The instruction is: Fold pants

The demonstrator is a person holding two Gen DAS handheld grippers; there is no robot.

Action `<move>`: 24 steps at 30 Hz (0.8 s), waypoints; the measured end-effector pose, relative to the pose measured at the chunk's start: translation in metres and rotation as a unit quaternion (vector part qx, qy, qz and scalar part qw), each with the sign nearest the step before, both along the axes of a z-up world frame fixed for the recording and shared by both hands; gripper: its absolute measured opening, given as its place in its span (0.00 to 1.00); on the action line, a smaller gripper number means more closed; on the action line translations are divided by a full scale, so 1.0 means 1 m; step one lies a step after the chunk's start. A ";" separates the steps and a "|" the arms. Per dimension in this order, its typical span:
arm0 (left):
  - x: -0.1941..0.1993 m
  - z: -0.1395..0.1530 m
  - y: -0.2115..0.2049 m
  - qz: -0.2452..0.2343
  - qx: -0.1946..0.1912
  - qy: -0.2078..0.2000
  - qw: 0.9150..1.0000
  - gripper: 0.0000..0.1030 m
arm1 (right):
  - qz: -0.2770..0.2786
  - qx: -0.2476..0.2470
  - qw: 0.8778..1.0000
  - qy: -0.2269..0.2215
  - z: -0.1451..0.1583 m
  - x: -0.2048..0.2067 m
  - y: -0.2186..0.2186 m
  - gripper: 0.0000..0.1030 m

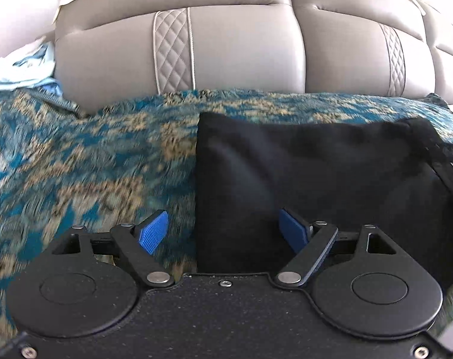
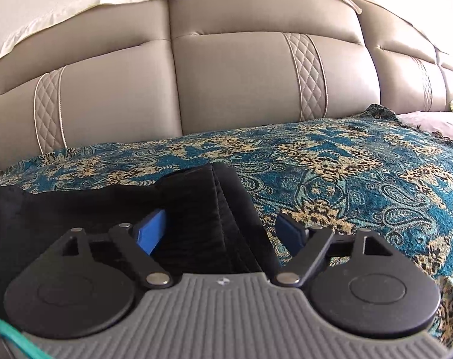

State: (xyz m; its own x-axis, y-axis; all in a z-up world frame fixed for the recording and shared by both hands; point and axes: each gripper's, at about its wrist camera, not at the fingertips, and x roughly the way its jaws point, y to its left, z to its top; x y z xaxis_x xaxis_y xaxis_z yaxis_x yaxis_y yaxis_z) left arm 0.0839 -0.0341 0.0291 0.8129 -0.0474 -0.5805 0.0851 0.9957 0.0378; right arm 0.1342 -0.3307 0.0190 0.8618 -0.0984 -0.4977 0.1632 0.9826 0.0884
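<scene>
Black pants (image 1: 316, 173) lie folded on a blue and gold patterned blanket (image 1: 76, 164). In the left wrist view my left gripper (image 1: 225, 232) is open, its jaws straddling the left edge of the pants, with nothing held. In the right wrist view my right gripper (image 2: 220, 233) is open, its jaws straddling the layered right edge of the pants (image 2: 196, 209), which shows several stacked folds. Neither gripper holds the cloth.
A beige padded headboard (image 2: 226, 74) with quilted stripes stands right behind the blanket (image 2: 361, 173). Pale bedding (image 1: 23, 68) lies at the far left. A green cable (image 2: 14, 338) runs at the bottom left of the right wrist view.
</scene>
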 end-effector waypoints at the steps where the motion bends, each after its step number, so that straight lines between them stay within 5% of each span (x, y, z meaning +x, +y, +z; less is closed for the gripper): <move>1: -0.008 -0.001 0.002 0.001 -0.005 0.005 1.000 0.78 | 0.002 -0.002 1.000 0.004 0.001 0.001 0.000 0.87; 14: -0.084 0.002 0.019 -0.027 -0.015 0.055 0.998 0.84 | 0.090 0.049 0.988 0.115 0.014 0.034 -0.032 0.95; 19: -0.064 0.020 0.037 -0.020 -0.047 0.039 0.998 0.82 | 0.145 0.039 0.981 0.119 0.013 0.042 -0.038 0.96; 24: -0.013 0.034 0.057 0.001 -0.110 0.038 0.993 0.63 | 0.167 0.045 0.980 0.101 0.009 0.043 -0.042 0.94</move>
